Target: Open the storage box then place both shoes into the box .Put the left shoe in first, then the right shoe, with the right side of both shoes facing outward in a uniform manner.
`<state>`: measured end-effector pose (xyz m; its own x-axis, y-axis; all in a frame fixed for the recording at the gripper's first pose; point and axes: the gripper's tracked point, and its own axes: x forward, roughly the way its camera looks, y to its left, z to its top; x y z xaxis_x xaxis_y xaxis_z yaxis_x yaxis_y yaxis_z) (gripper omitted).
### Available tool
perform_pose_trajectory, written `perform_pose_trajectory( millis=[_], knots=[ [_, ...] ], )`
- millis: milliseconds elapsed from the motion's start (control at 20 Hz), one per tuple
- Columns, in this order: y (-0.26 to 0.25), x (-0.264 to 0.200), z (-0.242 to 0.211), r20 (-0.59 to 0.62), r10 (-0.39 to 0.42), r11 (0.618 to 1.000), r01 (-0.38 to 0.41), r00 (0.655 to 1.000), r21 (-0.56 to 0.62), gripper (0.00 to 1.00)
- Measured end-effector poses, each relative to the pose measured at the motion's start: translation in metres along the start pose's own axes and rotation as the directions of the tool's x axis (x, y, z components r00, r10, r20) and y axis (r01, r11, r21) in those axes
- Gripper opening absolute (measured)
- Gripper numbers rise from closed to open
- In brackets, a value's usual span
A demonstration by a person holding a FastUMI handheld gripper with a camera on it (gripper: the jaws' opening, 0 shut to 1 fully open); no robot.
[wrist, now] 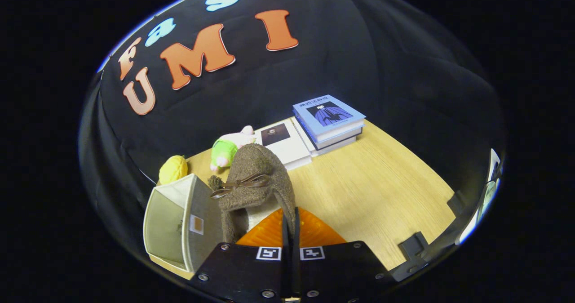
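Between the two fingers of the gripper (290,222) hangs a brown fuzzy shoe (256,181), and the fingers are pressed close together on its rim, so the claw is clenched on the shoe. The shoe is held up above the wooden table (382,195), with its toe pointing away from the camera and a small brown bow (240,184) on its top. The gripper points forward and slightly down over the table, and its body covers the lower part of the shoe.

Just to the left of the shoe stands the storage box (182,220), pale in colour, and its open inside faces left. The shoe is beside the box, not inside it; whether they touch I cannot tell.

Beyond the shoe, near the black cloth wall, lie a yellow plush toy (173,169) and a green and pink plush toy (227,149). To the right of these are a white book (284,144) and a stack of books with a blue cover on top (330,123). The shoe hides part of the white book.
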<state>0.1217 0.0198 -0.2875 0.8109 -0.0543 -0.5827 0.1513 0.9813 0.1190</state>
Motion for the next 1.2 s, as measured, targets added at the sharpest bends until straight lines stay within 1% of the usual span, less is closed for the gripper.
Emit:
perform_pose_trajectory(
  millis=[100,350,650,700,950,1200],
  knots=[
    [0.023,-0.008,0.013,0.012,0.019,1.0,-0.019,1.0,-0.014,0.01],
    [0.08,-0.024,0.02,0.015,0.081,0.997,-0.08,0.997,-0.018,0.01],
    [0.155,-0.032,0.003,-0.025,0.188,0.982,-0.189,0.982,-0.025,0.01],
    [0.163,-0.03,-0.008,-0.034,0.196,0.98,-0.197,0.98,-0.034,0.01],
    [0.191,-0.02,-0.034,-0.078,0.201,0.978,-0.205,0.976,-0.046,0.01],
    [0.192,-0.005,-0.055,-0.123,0.163,0.981,-0.174,0.979,-0.086,0.03]
  ],
)
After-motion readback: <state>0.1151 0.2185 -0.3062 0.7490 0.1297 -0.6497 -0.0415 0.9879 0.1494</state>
